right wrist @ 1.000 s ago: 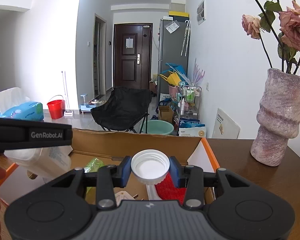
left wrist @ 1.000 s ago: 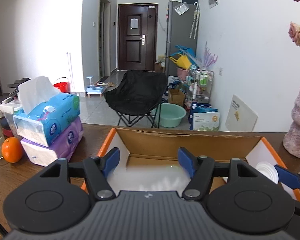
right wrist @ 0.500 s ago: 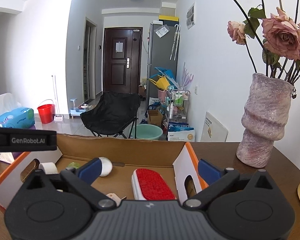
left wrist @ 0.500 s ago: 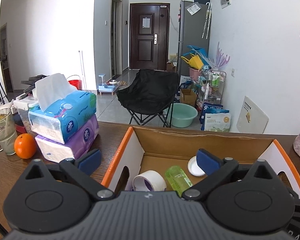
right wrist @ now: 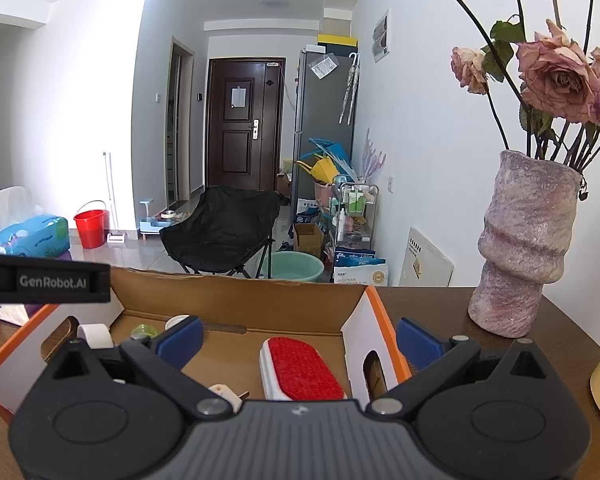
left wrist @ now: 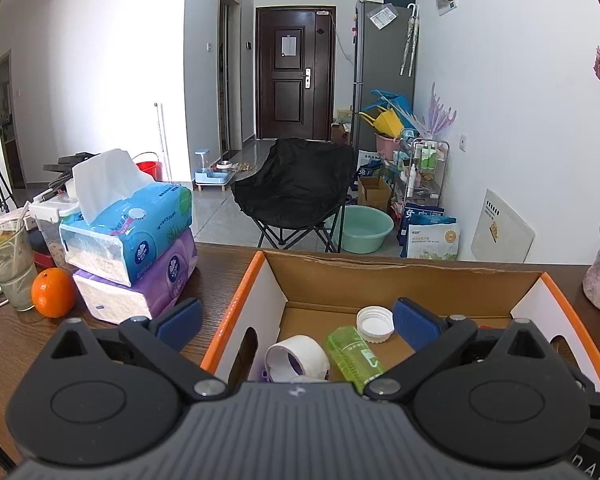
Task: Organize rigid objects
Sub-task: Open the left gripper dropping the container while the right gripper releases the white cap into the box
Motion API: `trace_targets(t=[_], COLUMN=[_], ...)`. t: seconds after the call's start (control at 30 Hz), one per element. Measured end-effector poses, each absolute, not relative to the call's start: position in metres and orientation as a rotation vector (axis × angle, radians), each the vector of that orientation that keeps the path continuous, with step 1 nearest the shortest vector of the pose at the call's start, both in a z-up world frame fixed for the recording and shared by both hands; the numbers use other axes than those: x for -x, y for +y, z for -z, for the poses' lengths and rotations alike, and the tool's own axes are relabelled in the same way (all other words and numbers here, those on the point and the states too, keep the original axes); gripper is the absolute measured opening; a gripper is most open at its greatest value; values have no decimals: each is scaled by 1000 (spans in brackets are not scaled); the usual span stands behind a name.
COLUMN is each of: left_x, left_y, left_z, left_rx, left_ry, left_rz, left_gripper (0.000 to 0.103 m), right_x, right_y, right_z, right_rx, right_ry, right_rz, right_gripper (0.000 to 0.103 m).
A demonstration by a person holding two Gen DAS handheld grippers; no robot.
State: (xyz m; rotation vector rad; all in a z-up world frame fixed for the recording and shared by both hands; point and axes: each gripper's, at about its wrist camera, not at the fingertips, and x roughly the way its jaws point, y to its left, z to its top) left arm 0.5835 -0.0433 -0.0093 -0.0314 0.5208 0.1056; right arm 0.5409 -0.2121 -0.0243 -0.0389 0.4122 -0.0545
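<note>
From my feed, the cardboard box (left wrist: 400, 280) shows raw brown corrugated board inside, with smooth white outer faces and orange edging. The tape roll (left wrist: 298, 358) looks matt white paper; the green bottle (left wrist: 354, 354) is translucent plastic, the white cap (left wrist: 375, 324) ridged plastic. The lint brush (right wrist: 302, 368) has a fuzzy red cloth pad. The table (right wrist: 432, 312) is dark glossy wood, the vase (right wrist: 520, 248) rough and grainy.
</note>
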Motion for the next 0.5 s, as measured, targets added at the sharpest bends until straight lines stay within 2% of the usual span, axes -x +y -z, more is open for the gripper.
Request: trace_targets(t=[0.5], left_x=[-562], left_y=[-41], left_z=[9], left_rx=[26], left_ry=[529], left_rz=[-97], left_gripper=[103], right_x=[-519], right_y=[-210], right_z=[22], right_rx=[48], right_ry=[391], right_rz=[64], right_gripper=[103])
